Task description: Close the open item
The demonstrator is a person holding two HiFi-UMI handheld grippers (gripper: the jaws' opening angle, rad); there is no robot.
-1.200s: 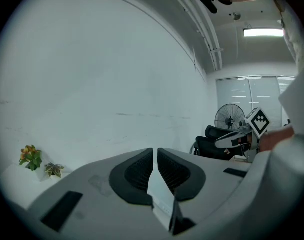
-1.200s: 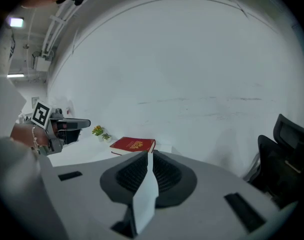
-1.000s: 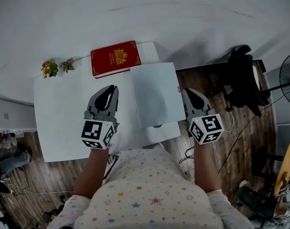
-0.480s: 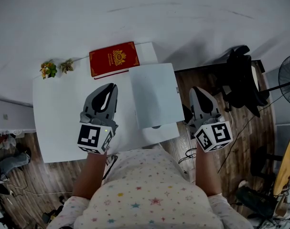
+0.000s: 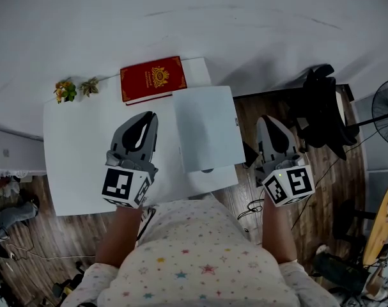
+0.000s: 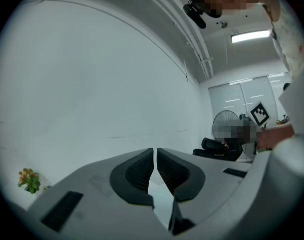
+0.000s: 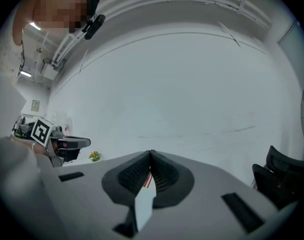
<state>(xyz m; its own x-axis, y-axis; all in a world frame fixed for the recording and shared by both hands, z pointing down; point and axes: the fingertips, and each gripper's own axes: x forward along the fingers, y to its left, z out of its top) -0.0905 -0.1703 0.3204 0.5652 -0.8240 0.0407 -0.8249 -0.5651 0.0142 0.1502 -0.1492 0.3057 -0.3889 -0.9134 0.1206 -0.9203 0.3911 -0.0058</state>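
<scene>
Seemingly the white laptop lies shut flat at the right edge of the table, near the red book, so with the left gripper and right gripper both pinched together on nothing, a careless nudge could slide it off

**Clearances, as you stand:**

- Table, left half: bare white top. Your left gripper has open room on every side.
- Far left corner: two small flower sprigs, low, near the wall.
- Far edge, middle: red book, lying flat.
- Right half: white flat item, just beside the book and covering the top out to the right edge. It lies low, so you can pass over it.
- Beyond the table: wall, which closes the far side.
- Right of the table: a strip of floor under your right gripper, then a black chair and a fan. Thin cables trail across the boards.
</scene>
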